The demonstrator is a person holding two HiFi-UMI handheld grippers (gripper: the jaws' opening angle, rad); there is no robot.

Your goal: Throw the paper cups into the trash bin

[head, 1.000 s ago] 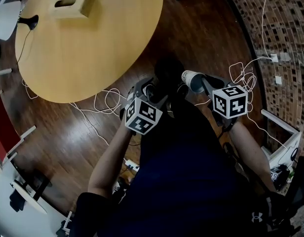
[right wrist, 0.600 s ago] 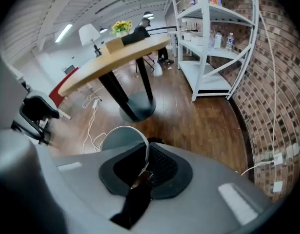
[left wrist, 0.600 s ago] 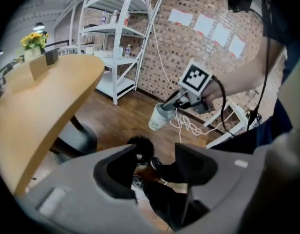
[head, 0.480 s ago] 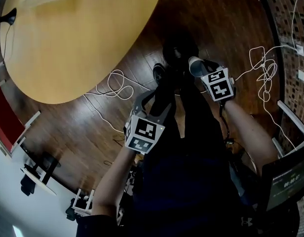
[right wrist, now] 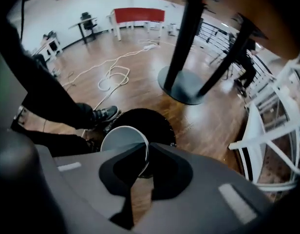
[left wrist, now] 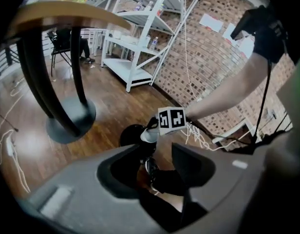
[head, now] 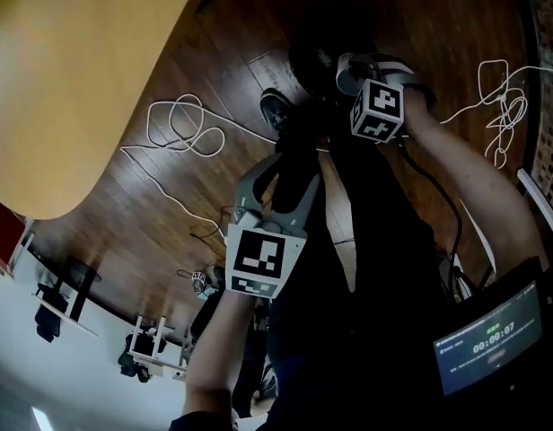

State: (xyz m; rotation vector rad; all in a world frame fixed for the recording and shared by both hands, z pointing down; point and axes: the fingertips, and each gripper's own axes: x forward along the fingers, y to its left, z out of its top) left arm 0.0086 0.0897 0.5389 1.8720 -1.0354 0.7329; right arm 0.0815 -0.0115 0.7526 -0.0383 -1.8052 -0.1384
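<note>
A white paper cup [right wrist: 123,137] hangs by its rim in my right gripper [right wrist: 144,155], mouth toward the camera. It is right over the round black trash bin [right wrist: 149,120] on the floor. In the head view the cup [head: 346,68] and right gripper [head: 357,79] sit at the edge of the dark bin [head: 314,54]. My left gripper [head: 278,176] is held back near the person's legs. Its jaws are closing with nothing between them. The left gripper view shows the cup [left wrist: 148,135] above the bin [left wrist: 130,134], beyond my left gripper [left wrist: 157,167].
A round wooden table [head: 61,79] on a dark pedestal base [right wrist: 181,89] stands to the left. White cables [head: 182,124] loop over the wood floor. The person's shoe [head: 275,110] is beside the bin. White shelving [left wrist: 145,33] stands against a brick wall.
The right gripper has carried the cup forward over the bin. The left gripper has drawn back toward the body, its jaws narrower. The head view has swung away from the table.
</note>
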